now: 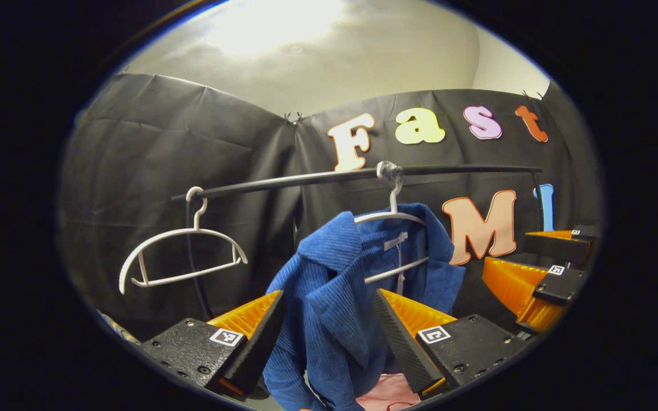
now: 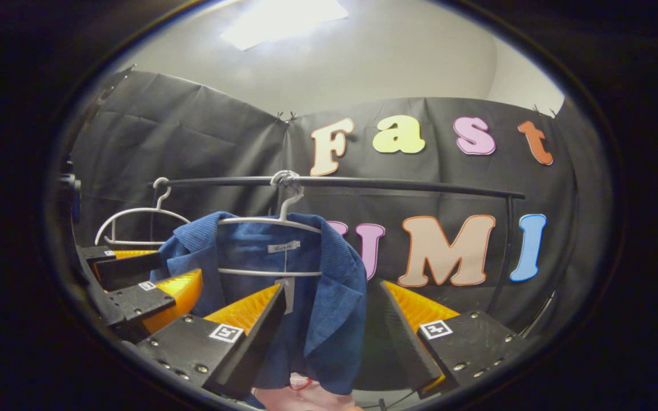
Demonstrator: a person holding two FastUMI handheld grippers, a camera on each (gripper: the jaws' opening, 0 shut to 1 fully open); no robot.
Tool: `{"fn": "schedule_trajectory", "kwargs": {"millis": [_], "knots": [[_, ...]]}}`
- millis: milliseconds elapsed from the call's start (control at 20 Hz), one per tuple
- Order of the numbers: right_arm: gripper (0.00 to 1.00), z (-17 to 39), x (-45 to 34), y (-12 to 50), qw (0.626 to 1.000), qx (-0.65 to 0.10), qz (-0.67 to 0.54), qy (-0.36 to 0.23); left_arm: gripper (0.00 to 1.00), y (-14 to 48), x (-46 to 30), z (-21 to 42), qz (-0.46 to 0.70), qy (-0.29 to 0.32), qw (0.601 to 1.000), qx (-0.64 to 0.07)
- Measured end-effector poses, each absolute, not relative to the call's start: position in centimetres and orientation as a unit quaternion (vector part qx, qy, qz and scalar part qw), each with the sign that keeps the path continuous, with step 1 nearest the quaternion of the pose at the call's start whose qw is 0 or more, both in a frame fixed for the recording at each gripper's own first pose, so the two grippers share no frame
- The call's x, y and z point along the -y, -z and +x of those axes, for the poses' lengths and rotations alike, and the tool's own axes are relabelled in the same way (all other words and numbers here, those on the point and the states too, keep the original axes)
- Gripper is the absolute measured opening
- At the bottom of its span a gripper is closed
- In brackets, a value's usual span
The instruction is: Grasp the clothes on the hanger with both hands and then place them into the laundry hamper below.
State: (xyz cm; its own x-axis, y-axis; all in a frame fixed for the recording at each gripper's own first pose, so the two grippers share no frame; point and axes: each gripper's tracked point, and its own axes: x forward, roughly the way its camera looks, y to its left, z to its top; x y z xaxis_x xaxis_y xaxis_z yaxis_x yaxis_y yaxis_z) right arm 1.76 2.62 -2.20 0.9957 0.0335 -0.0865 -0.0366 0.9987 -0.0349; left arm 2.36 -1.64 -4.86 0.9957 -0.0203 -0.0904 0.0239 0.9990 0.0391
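A blue ribbed jacket (image 1: pixel 329 308) hangs on a white hanger (image 1: pixel 393 216) from a black rail (image 1: pixel 306 180). My left gripper (image 1: pixel 329 294) is open, its fingers standing either side of the jacket's left collar and front without pressing it. In the right gripper view the same jacket (image 2: pixel 334 297) hangs on its hanger (image 2: pixel 272 221), and my right gripper (image 2: pixel 332 285) is open around its right front edge. The right gripper (image 1: pixel 506 249) appears at the right of the left gripper view, open. The left gripper (image 2: pixel 179 267) appears at the left of the right gripper view, open.
An empty white hanger (image 1: pixel 180 257) hangs at the rail's left end, also seen as hanger (image 2: pixel 135 214). The rail's post (image 2: pixel 503 251) drops at the right. Something pink (image 1: pixel 389 394) lies below the jacket. Black cloth walls close the back.
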Motion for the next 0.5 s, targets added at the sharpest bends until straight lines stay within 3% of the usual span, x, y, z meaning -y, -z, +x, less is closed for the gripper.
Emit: {"fn": "schedule_trajectory", "kwargs": {"millis": [250, 500], "knots": [[0.94, 2.8, -2.2, 2.3, 0.998, -0.043, -0.018, -0.033, 0.96, 8.2, 2.1, 3.4, 0.037, -0.001, 0.996, -0.086], [0.96, 3.9, -1.8, 2.7, 0.998, -0.039, -0.025, -0.042, 0.57, 9.1, 1.0, 4.6, 0.029, -0.014, 0.994, -0.1]]}}
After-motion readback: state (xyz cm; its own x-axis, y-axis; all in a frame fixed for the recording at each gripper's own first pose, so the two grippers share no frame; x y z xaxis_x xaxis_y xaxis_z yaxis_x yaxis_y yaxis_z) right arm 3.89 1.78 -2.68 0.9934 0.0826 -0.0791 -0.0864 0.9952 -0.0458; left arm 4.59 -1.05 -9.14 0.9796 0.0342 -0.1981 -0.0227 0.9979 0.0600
